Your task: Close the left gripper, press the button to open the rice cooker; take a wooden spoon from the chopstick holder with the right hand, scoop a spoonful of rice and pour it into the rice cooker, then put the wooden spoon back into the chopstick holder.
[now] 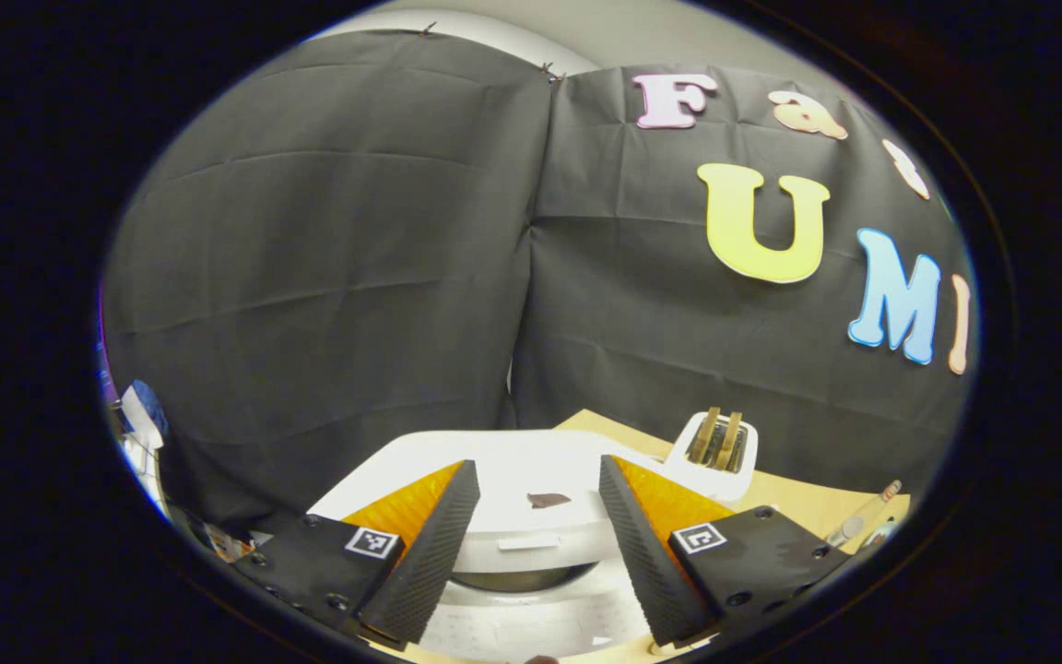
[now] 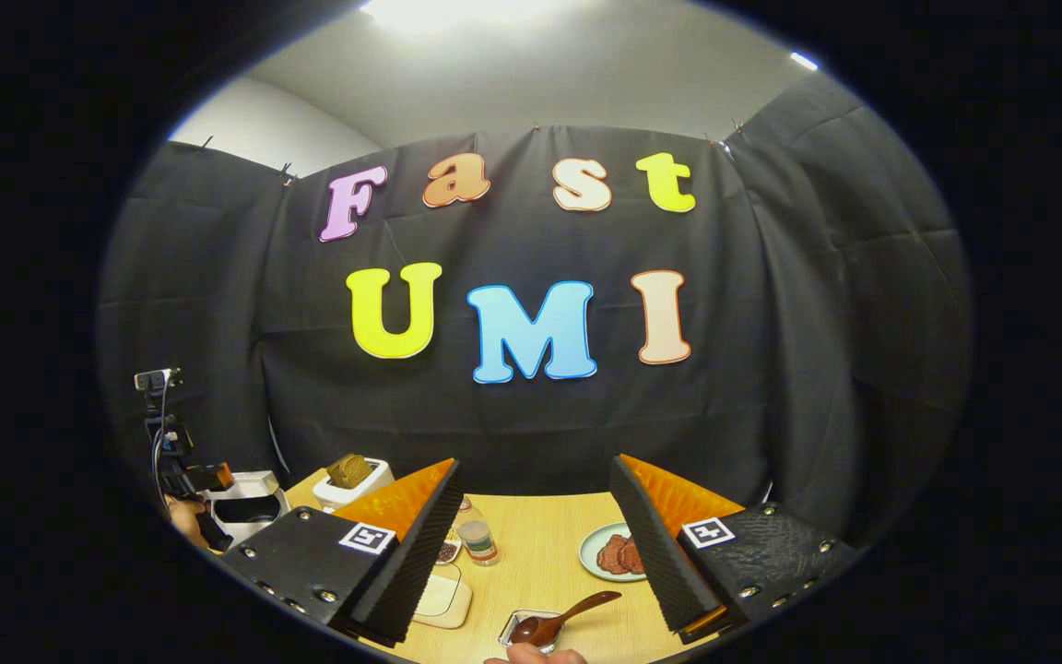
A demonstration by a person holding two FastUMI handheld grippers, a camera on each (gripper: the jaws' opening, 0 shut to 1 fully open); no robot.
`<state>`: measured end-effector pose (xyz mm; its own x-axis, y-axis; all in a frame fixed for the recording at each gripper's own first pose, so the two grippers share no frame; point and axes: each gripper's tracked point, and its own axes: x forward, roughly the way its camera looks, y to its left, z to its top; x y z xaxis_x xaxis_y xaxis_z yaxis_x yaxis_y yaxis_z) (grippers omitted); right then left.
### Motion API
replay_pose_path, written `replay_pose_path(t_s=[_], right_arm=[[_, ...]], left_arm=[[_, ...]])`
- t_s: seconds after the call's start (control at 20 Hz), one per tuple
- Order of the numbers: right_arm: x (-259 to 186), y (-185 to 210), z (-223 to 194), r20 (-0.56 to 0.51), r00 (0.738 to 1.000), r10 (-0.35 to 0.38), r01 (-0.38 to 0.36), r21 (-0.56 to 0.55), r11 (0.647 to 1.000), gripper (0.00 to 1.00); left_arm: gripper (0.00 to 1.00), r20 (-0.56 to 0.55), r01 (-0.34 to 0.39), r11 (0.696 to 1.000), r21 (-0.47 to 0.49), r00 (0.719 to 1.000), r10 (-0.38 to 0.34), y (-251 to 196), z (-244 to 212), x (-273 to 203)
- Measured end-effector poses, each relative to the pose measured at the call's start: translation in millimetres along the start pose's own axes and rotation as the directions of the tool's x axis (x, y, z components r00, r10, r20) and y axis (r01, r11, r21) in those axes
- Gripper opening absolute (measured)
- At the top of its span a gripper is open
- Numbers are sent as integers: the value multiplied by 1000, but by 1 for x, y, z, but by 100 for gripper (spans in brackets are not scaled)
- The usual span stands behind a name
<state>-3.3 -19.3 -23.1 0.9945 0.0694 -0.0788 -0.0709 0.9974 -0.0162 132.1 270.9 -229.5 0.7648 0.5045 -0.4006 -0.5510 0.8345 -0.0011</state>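
Left gripper view: we see the left gripper (image 1: 531,516) w/ its two fingers spread wide apart, nothing btwn them, hanging over the white rice cooker (image 1: 531,480). The cooker's lid is down; a small dark mark sits on top of it, and a dark recess shows under the lid's front lip, btwn the fingers. Just beyond the cooker, twd the desk's far edge, stands a white toaster (image 1: 715,452) w/ two brown slices upright in its slots. The light wooden desk (image 1: 798,503) runs off to the right, where a thin pen-like thing lies near the edge; we can't tell what it is.

Right gripper view: the right gripper (image 2: 536,544) is also held wide apart, empty, above the desk. Btwn its fingers, near the desk's front edge, a dark brown wooden spoon (image 2: 559,620) rests w/ its bowl in a small clear rectangular tray (image 2: 514,627), handle tilted up to the right. Behind it stands a small jar (image 2: 478,541). A pale green plate w/ brown slices (image 2: 609,553) lies beside the right finger. At the desk's left edge we see the toaster and the cooker, w/ a hand (image 2: 185,518) next to the cooker.
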Motion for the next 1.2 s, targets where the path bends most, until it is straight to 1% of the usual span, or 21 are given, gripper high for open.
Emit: replay_pose_path(t_s=[0.2,0.25,0.3,0.55,0.6,0.65,0.7,0.75,0.8,0.85,0.9,0.95,1.05,1.1,1.2], right_arm=[[-6,22,0,-12,1000,9,-10,-18,1000,97],[-8,29,0,-13,1000,15,-16,-24,1000,97],[-9,35,1,-12,1000,18,-18,-29,999,98],[-18,58,-7,-37,999,11,-12,-25,1000,97],[-19,62,-9,-43,999,11,-12,-23,1000,98],[-21,65,-9,-46,999,9,-10,-24,1000,98],[-23,68,-9,-44,999,7,-8,-27,1000,98],[-25,70,-8,-42,999,4,-5,-31,999,98],[-27,71,-8,-42,999,2,-4,-33,999,98],[-29,73,-7,-41,999,1,-2,-33,999,98],[-31,73,-8,-43,999,-3,2,-33,999,98],[-33,73,-9,-46,999,-8,7,-32,999,98],[-37,73,-13,-55,998,-16,14,-31,999,98],[-38,73,-16,-61,998,-17,15,-30,999,97],[-40,75,-20,-67,998,-18,16,-31,999,98]], left_arm=[[93,-20,19,1000,-8,1000,-20,-3,-21,-3],[96,-23,25,1000,-3,999,-25,-3,-26,-4],[93,-21,31,1000,-4,999,-31,-3,-30,-5],[93,7,52,999,8,999,-52,2,-34,-9],[89,9,57,998,7,998,-57,2,-35,-10],[93,1,60,998,7,998,-60,1,-40,-10],[93,-16,64,998,2,998,-63,1,-44,-9],[89,-35,68,998,-7,997,-68,3,-51,-6],[89,-53,71,997,-18,996,-71,5,-59,-3],[93,-74,73,997,-23,994,-75,6,-68,-3],[89,-96,77,997,-25,992,-79,7,-76,-3],[93,-109,83,996,-25,990,-85,6,-83,-6],[93,-91,83,997,10,993,-82,8,-87,-5],[90,-94,82,996,22,992,-79,8,-90,-4],[94,-107,86,995,45,991,-81,8,-96,-7]])
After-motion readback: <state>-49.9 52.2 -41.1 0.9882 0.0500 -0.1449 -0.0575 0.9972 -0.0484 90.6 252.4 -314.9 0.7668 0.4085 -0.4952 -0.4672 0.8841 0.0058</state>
